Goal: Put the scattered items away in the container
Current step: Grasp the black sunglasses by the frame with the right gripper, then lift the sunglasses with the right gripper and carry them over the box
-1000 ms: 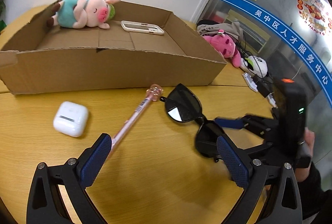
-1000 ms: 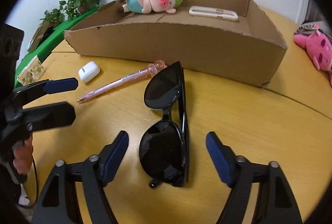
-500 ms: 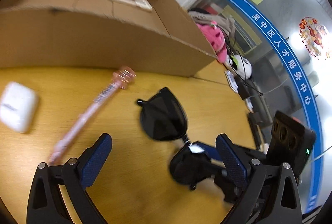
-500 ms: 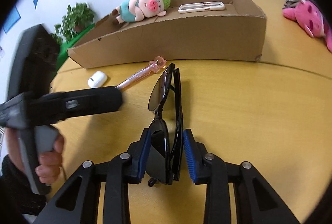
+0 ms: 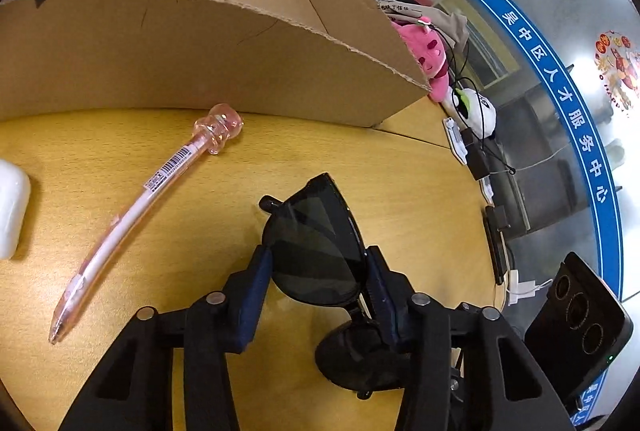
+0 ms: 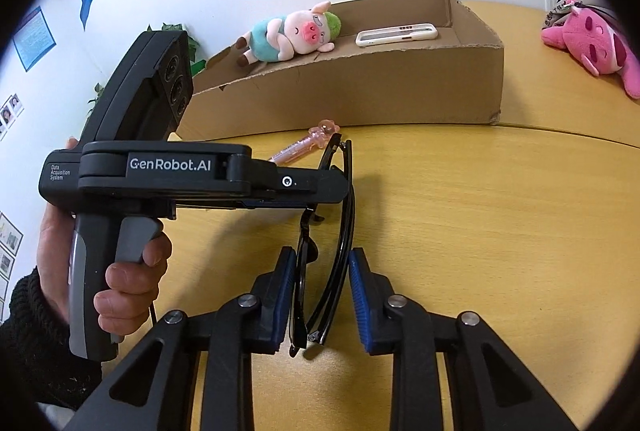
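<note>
Only the right wrist view showed the person's hand (image 6: pixel 116 271), while both grippers, left (image 5: pixel 318 283) freshly closing and right (image 6: pixel 322 295), clamped one pair of sunglasses (image 5: pixel 316 251) beside one pen (image 5: pixel 160 183).

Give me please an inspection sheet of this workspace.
Surface: yellow wooden table, joint line near box.
Job's things: sunglasses, pink pen and white earbud case on table; pig plush and phone case inside cardboard box.
Clutter: pink plush on table.
Grippers: left tool and right tool both clamp the sunglasses; jaws just closed.
Cables: black cords at table edge.
Surroundings: wall posters, plant, glass wall.
</note>
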### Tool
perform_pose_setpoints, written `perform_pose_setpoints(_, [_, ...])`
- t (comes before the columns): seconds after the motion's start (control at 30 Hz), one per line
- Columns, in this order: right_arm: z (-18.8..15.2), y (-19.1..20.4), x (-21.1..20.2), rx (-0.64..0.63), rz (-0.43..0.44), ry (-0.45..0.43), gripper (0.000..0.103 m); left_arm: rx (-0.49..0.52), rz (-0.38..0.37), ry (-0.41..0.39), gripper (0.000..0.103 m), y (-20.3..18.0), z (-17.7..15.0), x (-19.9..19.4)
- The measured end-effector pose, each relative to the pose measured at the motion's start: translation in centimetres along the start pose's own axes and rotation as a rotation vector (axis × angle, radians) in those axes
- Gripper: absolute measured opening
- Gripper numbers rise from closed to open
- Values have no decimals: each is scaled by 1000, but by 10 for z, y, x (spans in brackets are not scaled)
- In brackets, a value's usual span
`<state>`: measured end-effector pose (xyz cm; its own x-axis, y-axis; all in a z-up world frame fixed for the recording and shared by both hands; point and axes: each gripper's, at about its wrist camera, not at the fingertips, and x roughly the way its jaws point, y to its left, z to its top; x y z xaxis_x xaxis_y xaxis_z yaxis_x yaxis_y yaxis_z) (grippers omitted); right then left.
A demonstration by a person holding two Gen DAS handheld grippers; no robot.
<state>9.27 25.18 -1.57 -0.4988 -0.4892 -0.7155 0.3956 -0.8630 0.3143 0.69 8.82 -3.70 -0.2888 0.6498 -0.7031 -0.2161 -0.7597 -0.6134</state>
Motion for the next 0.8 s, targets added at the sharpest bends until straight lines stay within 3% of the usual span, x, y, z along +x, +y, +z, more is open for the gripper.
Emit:
perform_pose_setpoints(0.13, [-2,3,-1,-2,8,-16,25,20,22,-12,33,-7,-1,-10])
perform_pose_setpoints(0.37, [7,17,-8,-33,6,-34,25,39,37,-53,22,-12,6,-33])
perform_pose_setpoints(0.73, [7,13,42,-33,10,157,37,-18,33,3,17,16,1,-11])
perform_pose_setpoints(0.8, [8,15,43,-38,14,157,37,-18,28,-1,17,17,1,-11])
